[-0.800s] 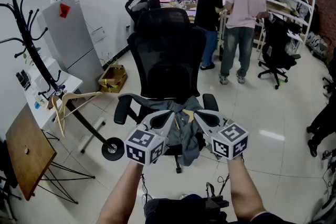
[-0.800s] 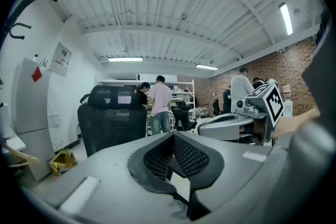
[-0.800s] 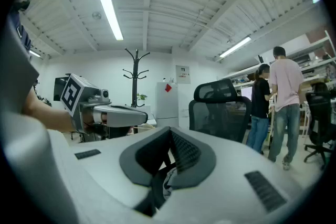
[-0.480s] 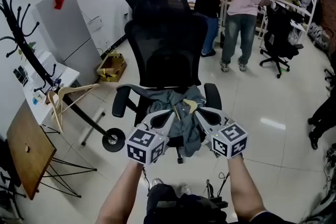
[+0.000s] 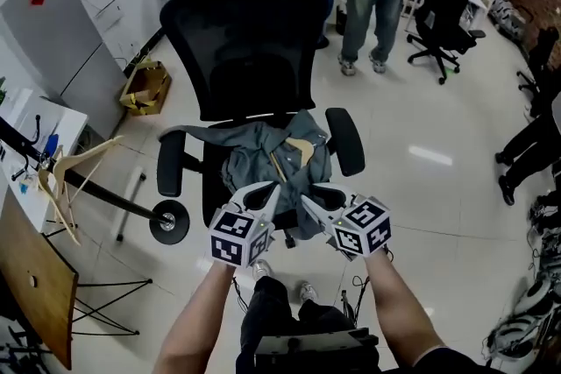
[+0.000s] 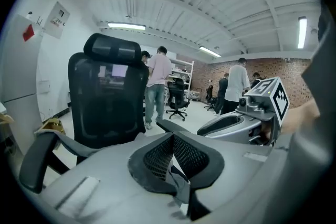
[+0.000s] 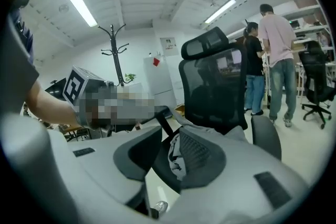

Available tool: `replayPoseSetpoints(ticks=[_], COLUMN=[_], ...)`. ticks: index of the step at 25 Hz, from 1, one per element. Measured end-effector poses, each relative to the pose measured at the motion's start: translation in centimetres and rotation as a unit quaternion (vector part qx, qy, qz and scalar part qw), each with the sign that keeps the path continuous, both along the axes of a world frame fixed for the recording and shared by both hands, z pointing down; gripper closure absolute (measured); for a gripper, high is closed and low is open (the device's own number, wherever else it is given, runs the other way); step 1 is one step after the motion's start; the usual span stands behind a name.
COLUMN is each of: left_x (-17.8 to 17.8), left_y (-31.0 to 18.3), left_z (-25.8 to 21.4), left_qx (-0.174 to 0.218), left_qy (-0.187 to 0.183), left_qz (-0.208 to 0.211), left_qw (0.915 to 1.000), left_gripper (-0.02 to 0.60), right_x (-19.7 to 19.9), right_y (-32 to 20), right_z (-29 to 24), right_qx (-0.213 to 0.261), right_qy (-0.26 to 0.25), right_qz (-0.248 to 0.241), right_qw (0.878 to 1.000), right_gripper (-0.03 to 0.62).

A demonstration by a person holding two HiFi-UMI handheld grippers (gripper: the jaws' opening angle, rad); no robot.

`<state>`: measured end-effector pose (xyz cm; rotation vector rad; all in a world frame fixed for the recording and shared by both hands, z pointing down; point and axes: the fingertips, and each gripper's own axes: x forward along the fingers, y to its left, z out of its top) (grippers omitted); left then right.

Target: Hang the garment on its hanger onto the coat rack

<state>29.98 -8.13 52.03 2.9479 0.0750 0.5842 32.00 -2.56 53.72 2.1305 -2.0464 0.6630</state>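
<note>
Head view: left tool (image 5: 268,187), right tool (image 5: 306,200) at the garment (image 5: 252,150) on the chair (image 5: 245,39).
Left closed; right's jaws apart, garment showing between.

Office-lab workroom, swivel chairs (image 5: 250,39), metal shelving (image 7: 313,8), brick wall (image 6: 278,68)

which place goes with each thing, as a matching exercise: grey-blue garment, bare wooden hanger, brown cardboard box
Things:
1. grey-blue garment
2. bare wooden hanger
3. brown cardboard box

Places:
a. on the floor by the grey cabinet
b. on the seat of the black mesh office chair
c. beside the black coat rack pole, far left

Pairs: 1-b, 2-c, 3-a
</note>
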Motion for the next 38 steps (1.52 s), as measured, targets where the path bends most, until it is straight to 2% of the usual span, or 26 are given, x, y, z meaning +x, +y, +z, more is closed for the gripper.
replayPoseSetpoints(ticks=[8, 12, 14, 20, 23, 26, 32, 38], left_x=[1.8, 2.9, 3.2, 4.1, 4.7, 5.4, 5.9, 5.8], left_y=[-3.1, -4.6, -4.8, -4.6, -4.7, -4.6, -4.0, -4.2], left_z=[4.6, 6.7, 7.7, 10.5, 12.2, 13.5, 16.2, 19.1], left_qx=[-0.033, -0.045, -0.053, -0.070, -0.074, -0.073, -0.085, -0.097], left_qy=[-0.028, -0.043, -0.052, -0.080, -0.093, -0.104, -0.116, -0.132], left_qz=[0.046, 0.050, 0.051, 0.044, 0.037, 0.034, 0.022, 0.015], left_qw=[0.9980, 0.9968, 0.9959, 0.9934, 0.9922, 0.9913, 0.9893, 0.9864], left_gripper=[0.579, 0.580, 0.579, 0.578, 0.578, 0.578, 0.579, 0.580], right_x=[2.7, 4.6, 5.2, 7.3, 9.4, 11.7, 12.7, 13.6], right_y=[-1.9, -2.5, -2.7, -2.5, -2.4, -3.0, -4.8, -5.9], right_z=[6.8, 9.5, 10.6, 15.1, 18.4, 21.3, 27.2, 31.9], right_qx=[-0.079, -0.099, -0.109, -0.145, -0.158, -0.161, -0.184, -0.202], right_qy=[-0.035, -0.040, -0.048, -0.084, -0.101, -0.123, -0.157, -0.181], right_qz=[0.092, 0.141, 0.157, 0.170, 0.190, 0.214, 0.205, 0.234], right_qw=[0.992, 0.984, 0.980, 0.971, 0.964, 0.956, 0.948, 0.934], right_gripper=[0.499, 0.451, 0.450, 0.448, 0.394, 0.393, 0.393, 0.393])
